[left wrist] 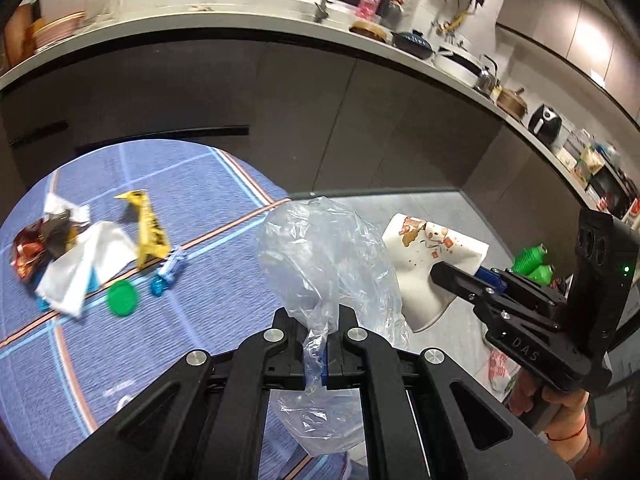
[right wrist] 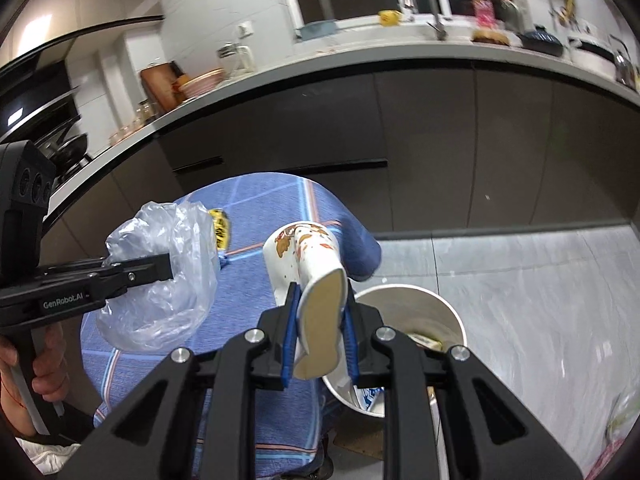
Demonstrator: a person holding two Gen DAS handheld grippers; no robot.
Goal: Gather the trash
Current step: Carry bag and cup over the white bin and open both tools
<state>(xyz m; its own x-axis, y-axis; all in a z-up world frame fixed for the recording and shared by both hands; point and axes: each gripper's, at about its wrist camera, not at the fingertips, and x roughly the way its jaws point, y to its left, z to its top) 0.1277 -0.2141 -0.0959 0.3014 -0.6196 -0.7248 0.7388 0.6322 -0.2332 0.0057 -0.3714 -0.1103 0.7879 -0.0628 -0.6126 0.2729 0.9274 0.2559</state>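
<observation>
My left gripper (left wrist: 316, 344) is shut on a clear plastic bag (left wrist: 332, 256), held above the round table with the blue cloth (left wrist: 224, 280); it also shows in the right wrist view (right wrist: 160, 280). My right gripper (right wrist: 320, 320) is shut on a squashed white paper cup (right wrist: 308, 268) with red and brown print, held above a white trash bin (right wrist: 408, 312) on the floor. The cup also shows in the left wrist view (left wrist: 424, 256). On the cloth lie a yellow wrapper (left wrist: 148, 228), white tissue (left wrist: 84, 268), a crumpled foil wrapper (left wrist: 32, 252), a green lid (left wrist: 124, 298) and a blue candy wrapper (left wrist: 166, 276).
Dark kitchen cabinets under a white counter (left wrist: 280, 28) with dishes, pots and a sink run behind the table. The grey tile floor (right wrist: 520, 300) lies to the right. Green bottles (left wrist: 532, 260) stand on the floor beyond the right gripper. The bin holds some trash.
</observation>
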